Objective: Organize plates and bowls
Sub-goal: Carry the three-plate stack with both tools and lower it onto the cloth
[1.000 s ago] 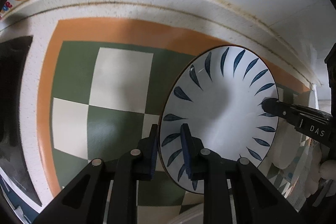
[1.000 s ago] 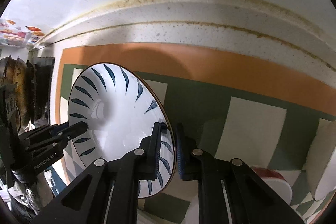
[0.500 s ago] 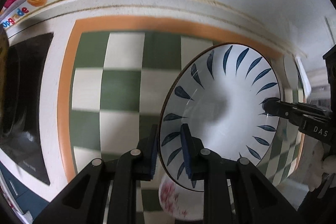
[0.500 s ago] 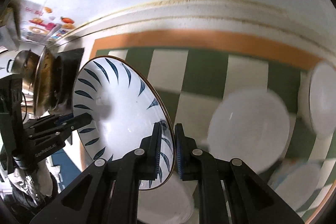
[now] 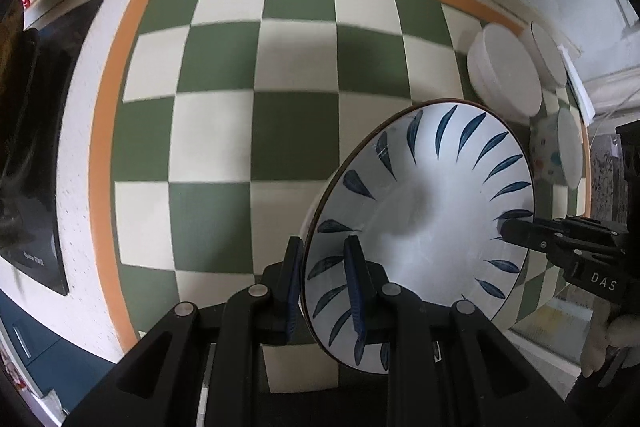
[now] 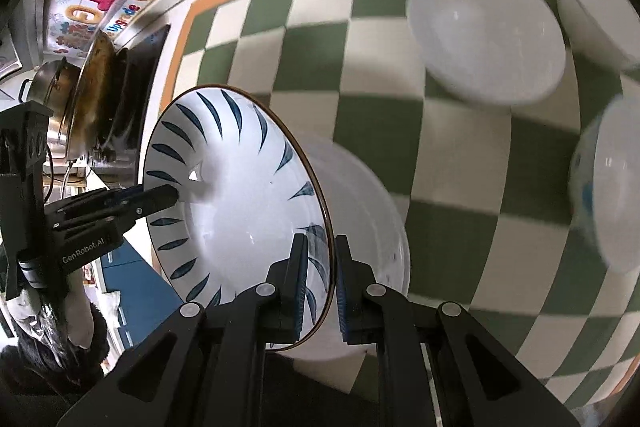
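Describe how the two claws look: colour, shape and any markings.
Both are matte black plastic. The left claw and right claw each have two flat fingers with ribbed dark-blue pads, on angular linkage arms with silver round pins. White lettering reads "DAS" on the right claw and "GenRobot.AI" on the left.

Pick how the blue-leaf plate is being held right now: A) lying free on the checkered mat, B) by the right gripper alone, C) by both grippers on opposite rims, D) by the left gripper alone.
C: the left gripper and right gripper each clamp a rim of the blue-leaf plate.
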Demonstrator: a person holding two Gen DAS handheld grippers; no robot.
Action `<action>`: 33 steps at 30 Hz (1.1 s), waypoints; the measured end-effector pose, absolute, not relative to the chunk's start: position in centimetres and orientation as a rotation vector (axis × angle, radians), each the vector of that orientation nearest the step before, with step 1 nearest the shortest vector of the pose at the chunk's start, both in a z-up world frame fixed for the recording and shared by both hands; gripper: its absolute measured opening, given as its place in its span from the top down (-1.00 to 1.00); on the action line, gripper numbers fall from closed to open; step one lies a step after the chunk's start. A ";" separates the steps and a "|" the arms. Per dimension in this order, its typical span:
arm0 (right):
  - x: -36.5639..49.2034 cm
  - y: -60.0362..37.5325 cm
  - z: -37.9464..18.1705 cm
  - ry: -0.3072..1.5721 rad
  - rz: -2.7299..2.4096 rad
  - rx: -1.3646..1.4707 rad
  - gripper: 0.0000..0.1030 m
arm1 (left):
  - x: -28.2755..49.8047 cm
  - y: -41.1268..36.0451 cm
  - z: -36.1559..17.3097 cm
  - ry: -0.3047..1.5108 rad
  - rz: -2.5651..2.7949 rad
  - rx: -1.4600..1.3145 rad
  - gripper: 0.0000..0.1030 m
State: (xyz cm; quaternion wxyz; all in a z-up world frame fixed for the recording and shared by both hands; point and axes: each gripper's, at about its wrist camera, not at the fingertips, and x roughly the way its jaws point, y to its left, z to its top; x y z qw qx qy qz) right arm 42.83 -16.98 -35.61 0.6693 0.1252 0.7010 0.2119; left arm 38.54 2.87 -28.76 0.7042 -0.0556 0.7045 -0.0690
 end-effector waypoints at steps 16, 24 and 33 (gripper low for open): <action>40.0 -17.0 -40.2 1.629 0.442 0.320 0.71 | 37.9 0.7 -31.7 1.588 -0.134 -0.077 0.61; 40.2 -16.4 -41.2 1.635 0.437 0.315 0.71 | 38.3 0.3 -32.4 1.584 -0.121 -0.075 0.60; 40.4 -16.6 -41.4 1.639 0.426 0.303 0.71 | 38.1 0.2 -33.2 1.599 -0.109 -0.093 0.58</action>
